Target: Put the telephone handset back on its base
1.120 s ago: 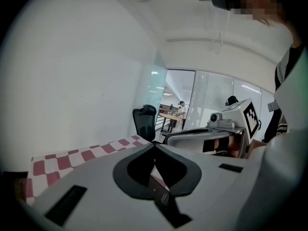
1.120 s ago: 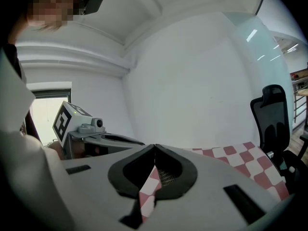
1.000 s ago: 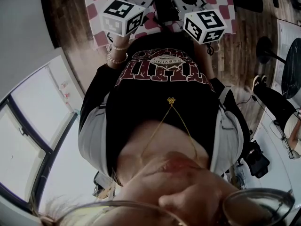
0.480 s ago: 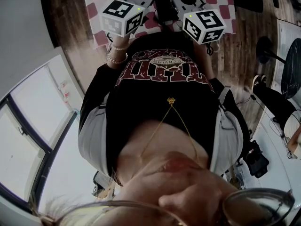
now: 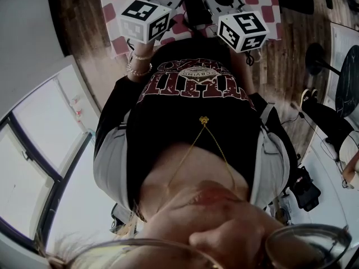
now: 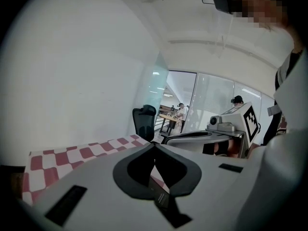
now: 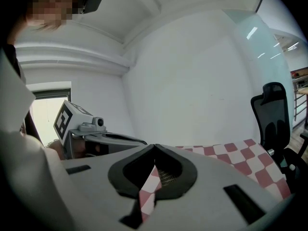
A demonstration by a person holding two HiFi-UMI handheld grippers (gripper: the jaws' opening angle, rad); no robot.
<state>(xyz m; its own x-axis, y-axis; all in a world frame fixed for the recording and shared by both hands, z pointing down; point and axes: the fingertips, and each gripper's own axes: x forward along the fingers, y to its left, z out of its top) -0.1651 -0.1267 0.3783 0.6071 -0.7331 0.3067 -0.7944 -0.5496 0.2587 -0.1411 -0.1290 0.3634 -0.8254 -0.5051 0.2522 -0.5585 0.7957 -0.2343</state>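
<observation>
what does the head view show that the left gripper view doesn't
Only the head view: the gold necklace, the bracelets and the left marker cube. Only the left gripper view: the left gripper itself, jaws shut tip to tip with nothing between, and a black office chair. Both: the red-and-white checked cloth and the right marker cube.
</observation>
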